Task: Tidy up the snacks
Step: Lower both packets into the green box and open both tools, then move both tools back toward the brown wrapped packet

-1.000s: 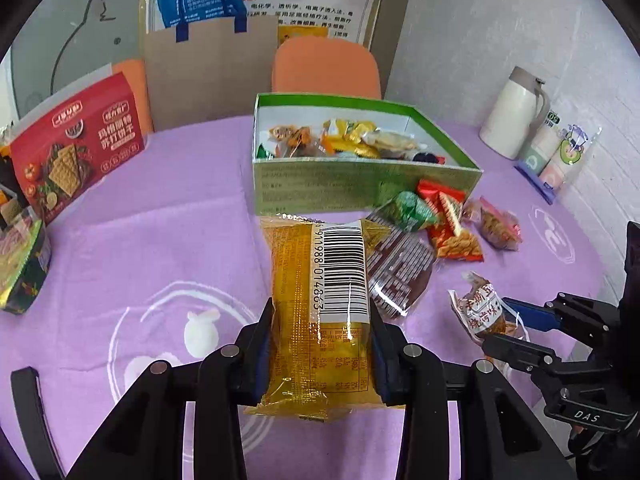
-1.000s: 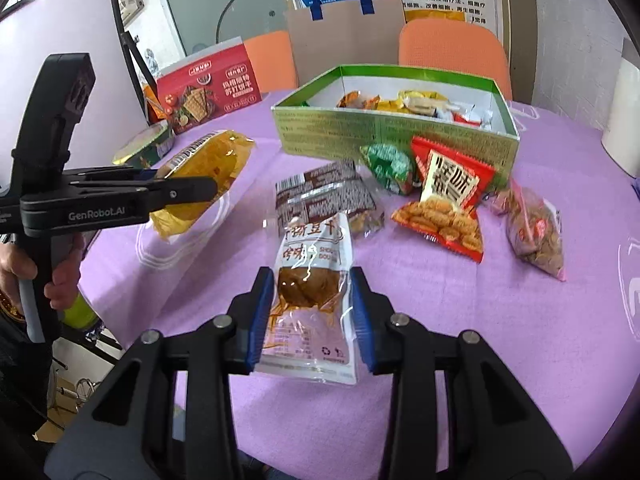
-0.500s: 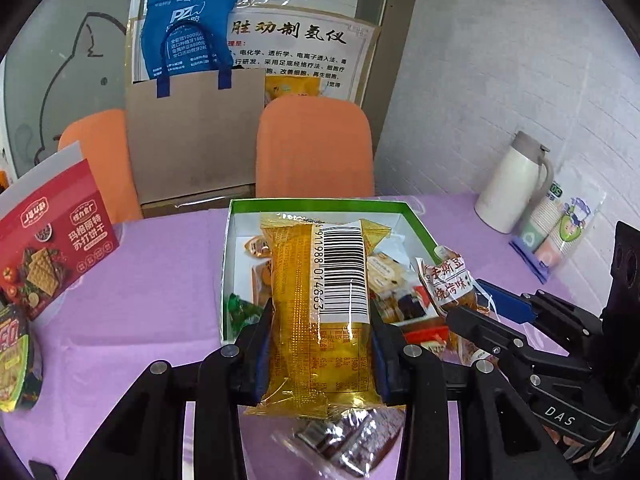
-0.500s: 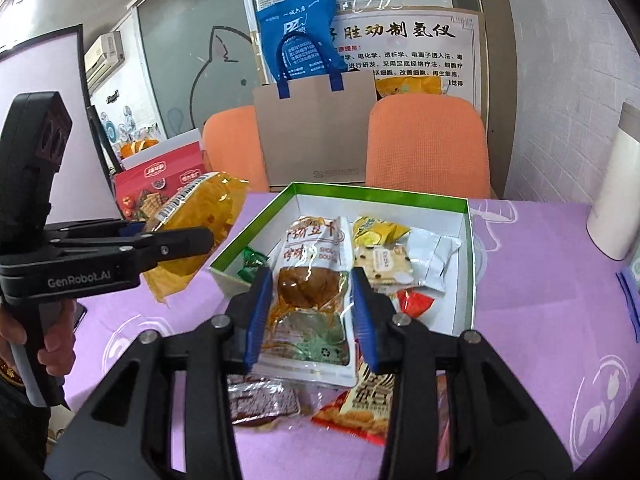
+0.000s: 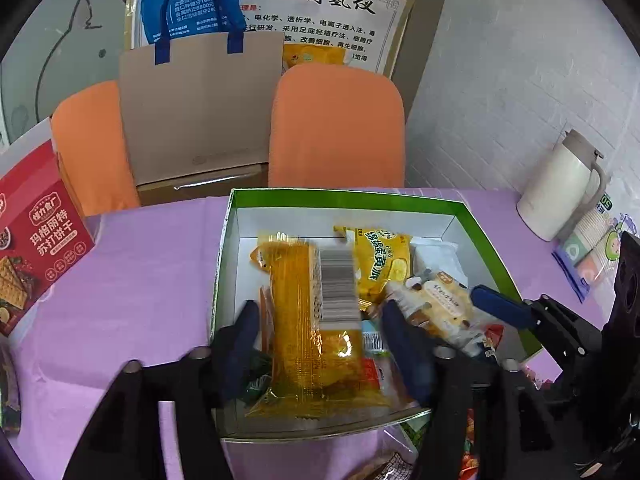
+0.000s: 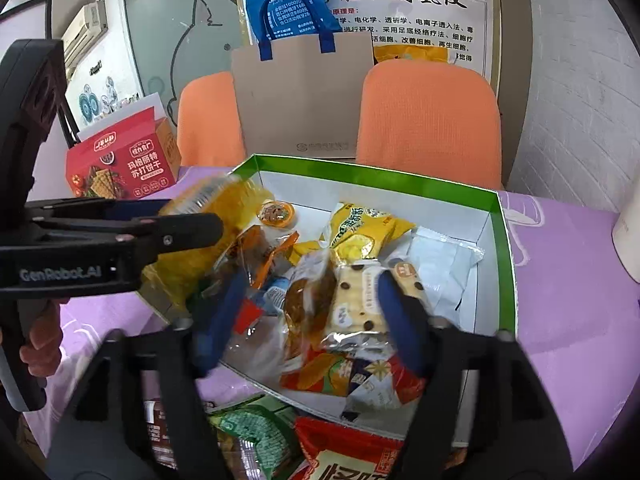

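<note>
Both over the open green-rimmed cardboard box at frame centre. Left tool spreading, pads clear of the long orange-yellow plastic snack packet between them, long axis pointing up-frame. Right tool likewise spreading around the clear brown-filled pouch. Loose red snack packets below the near rim; free purple desk lower left.

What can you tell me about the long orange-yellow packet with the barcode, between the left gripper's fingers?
The orange-yellow packet is a long, glossy, see-through plastic wrapper with crimped ends and a white barcode label near its far end. It lies lengthwise inside the green box, over other snacks at the box's left side. The left gripper is opening: its fingers stand apart on either side and no longer press on it. Motion blur hides any finer print.
</note>
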`<act>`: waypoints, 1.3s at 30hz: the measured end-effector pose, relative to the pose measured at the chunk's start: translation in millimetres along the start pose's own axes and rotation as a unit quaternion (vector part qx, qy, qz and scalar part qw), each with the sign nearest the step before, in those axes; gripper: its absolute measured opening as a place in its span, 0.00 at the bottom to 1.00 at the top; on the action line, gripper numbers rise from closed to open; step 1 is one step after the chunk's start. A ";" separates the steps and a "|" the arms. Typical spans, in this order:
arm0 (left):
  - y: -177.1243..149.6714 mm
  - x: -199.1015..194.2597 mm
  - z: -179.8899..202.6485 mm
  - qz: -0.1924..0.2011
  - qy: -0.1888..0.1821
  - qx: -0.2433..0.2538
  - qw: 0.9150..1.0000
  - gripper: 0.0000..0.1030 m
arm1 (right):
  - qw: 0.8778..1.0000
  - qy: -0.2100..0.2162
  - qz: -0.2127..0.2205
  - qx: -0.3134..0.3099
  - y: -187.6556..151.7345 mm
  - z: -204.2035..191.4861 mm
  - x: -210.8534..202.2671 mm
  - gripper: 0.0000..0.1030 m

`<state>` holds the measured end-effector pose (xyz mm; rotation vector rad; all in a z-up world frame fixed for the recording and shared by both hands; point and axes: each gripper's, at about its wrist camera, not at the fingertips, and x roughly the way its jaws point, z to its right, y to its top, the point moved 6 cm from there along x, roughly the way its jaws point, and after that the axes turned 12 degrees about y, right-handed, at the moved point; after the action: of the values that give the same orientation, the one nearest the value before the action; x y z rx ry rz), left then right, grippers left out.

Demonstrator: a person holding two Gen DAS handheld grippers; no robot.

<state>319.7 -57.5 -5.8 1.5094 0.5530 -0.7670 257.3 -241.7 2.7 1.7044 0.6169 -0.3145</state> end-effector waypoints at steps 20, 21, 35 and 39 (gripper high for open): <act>-22.9 -84.2 -4.9 0.069 0.053 -0.002 0.996 0.97 | 0.999 -0.009 0.045 0.028 -15.7 -24.5 -85.5 0.98; -26.6 -91.4 -3.5 0.071 0.045 0.001 0.996 0.97 | 0.998 -0.012 0.046 0.031 -18.5 -28.0 -92.1 0.98; -116.8 -51.6 44.2 -0.010 -0.018 0.132 0.991 0.97 | 0.992 -0.002 0.004 0.123 -134.8 -47.9 -132.4 0.99; -128.8 -16.5 41.4 -0.065 -0.029 0.101 0.992 0.97 | 0.992 -0.014 -0.012 0.121 -149.8 -48.3 -133.5 0.99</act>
<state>207.8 -85.0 -78.8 1.6423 0.5481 -0.9891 58.3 -207.1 -39.2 1.9214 0.5979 -0.4454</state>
